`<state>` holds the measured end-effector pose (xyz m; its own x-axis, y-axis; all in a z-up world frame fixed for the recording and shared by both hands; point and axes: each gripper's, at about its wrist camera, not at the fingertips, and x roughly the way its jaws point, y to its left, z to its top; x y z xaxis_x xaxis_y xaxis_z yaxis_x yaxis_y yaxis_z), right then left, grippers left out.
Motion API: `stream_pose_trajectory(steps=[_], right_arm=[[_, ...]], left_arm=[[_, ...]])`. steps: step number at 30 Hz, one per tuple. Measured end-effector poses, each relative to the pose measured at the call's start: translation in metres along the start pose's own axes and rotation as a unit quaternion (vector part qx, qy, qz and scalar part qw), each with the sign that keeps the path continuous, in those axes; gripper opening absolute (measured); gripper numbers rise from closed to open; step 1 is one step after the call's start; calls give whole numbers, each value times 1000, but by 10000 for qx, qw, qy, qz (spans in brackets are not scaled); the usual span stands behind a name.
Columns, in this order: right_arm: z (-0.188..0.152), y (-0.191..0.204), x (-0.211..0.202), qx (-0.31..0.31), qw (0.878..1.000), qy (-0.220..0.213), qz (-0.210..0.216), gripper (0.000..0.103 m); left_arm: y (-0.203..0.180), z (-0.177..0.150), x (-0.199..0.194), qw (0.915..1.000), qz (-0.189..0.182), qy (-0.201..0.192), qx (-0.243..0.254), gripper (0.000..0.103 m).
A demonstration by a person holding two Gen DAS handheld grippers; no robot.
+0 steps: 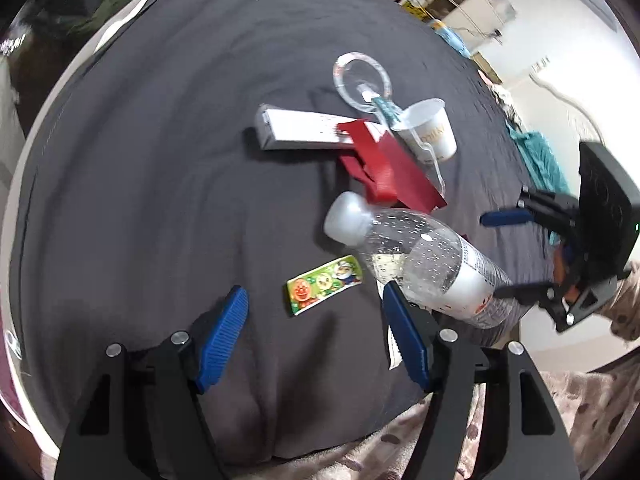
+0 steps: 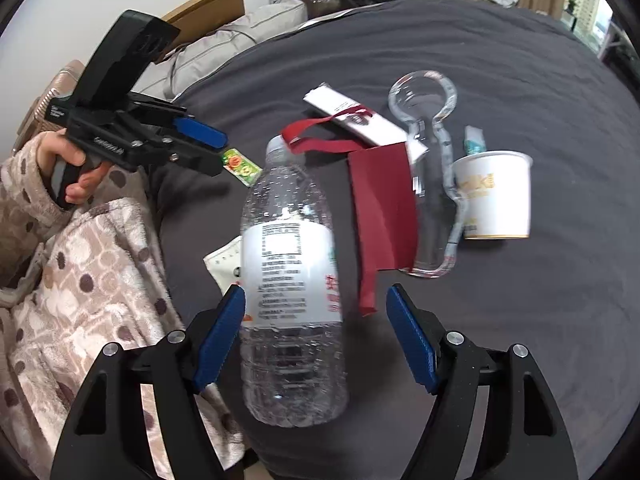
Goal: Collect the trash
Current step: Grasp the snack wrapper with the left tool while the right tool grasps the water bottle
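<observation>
Two ribbed blue pads (image 2: 220,336) | dimpled clear bottle (image 2: 292,280) | grey cloth (image 2: 520,320)

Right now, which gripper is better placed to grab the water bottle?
Right. The right gripper has its jaws open either side of the clear plastic water bottle, lined up at its label. The left gripper points at the cartoon candy wrapper instead, the bottle off to one side.

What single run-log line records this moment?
phase: approach | right gripper: open around plastic bottle | left gripper: open above candy wrapper | surface: dark bedsheet
</observation>
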<state>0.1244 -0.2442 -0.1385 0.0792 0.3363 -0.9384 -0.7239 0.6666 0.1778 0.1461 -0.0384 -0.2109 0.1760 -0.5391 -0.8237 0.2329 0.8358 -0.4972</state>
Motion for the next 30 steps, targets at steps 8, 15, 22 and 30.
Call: stream_pose_trajectory(steps=[8,15,22,30], right_arm=[[3,13,24,-349,9990,275,-35,70],[3,17,41,-408,9981,463,16,64],[-1,20,46,-474,9977,474,-29,62],[-6,6,40,-294,9987,410,38,61]], left_arm=[[18,1,13,9985,-247,232,-434,50],[12,1,7,9988,-106,227,-416,29],[-7,3,5,9994,276,205,-98,20],[-13,6,6,9972,704,234,-118,3]])
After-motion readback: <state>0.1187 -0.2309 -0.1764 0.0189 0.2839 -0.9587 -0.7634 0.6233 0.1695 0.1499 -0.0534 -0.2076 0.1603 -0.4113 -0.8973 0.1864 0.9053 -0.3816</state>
